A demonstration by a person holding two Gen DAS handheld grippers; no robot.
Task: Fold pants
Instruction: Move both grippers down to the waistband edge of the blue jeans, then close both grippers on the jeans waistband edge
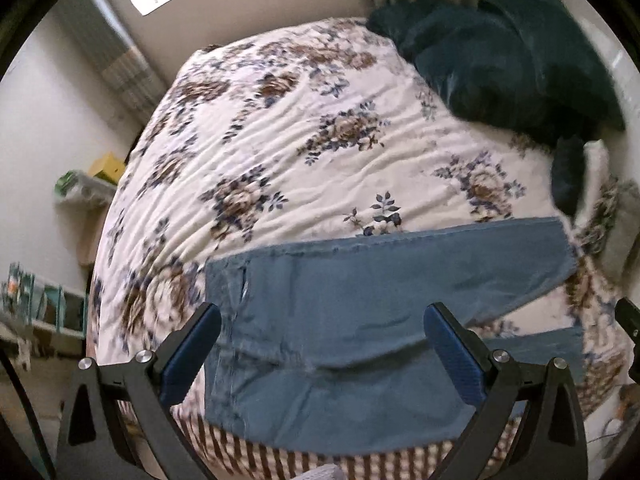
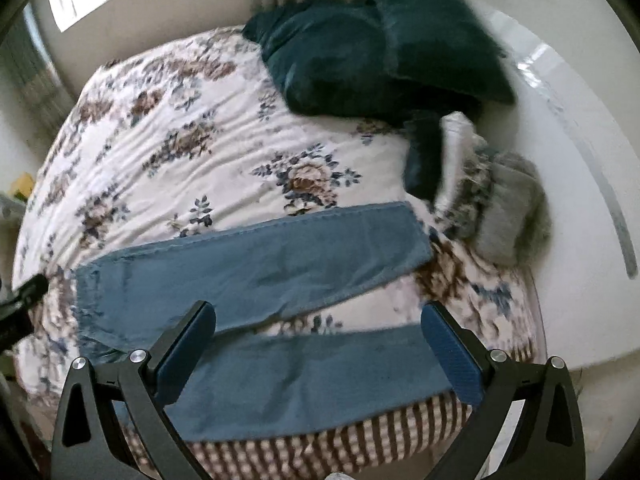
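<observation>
Spread on floral bed (image 1: 304,152): blue pants (image 1: 360,320). Waistband only in left view, grey cushion (image 2: 508,216) only in right. Left hand-held gripper (image 1: 322,320) and right hand-held gripper (image 2: 318,316) both gaping, empty.

Floral-sheeted bed (image 2: 160,128) — blue pants (image 2: 248,268) spread flat, dark blanket (image 2: 360,52) bunched.

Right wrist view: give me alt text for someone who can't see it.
Blue denim pants lie spread flat on a floral bedspread, legs pointing right and parted, beneath the open right gripper. Dark teal velvet pillows and a grey fuzzy cushion sit at the far right.
</observation>
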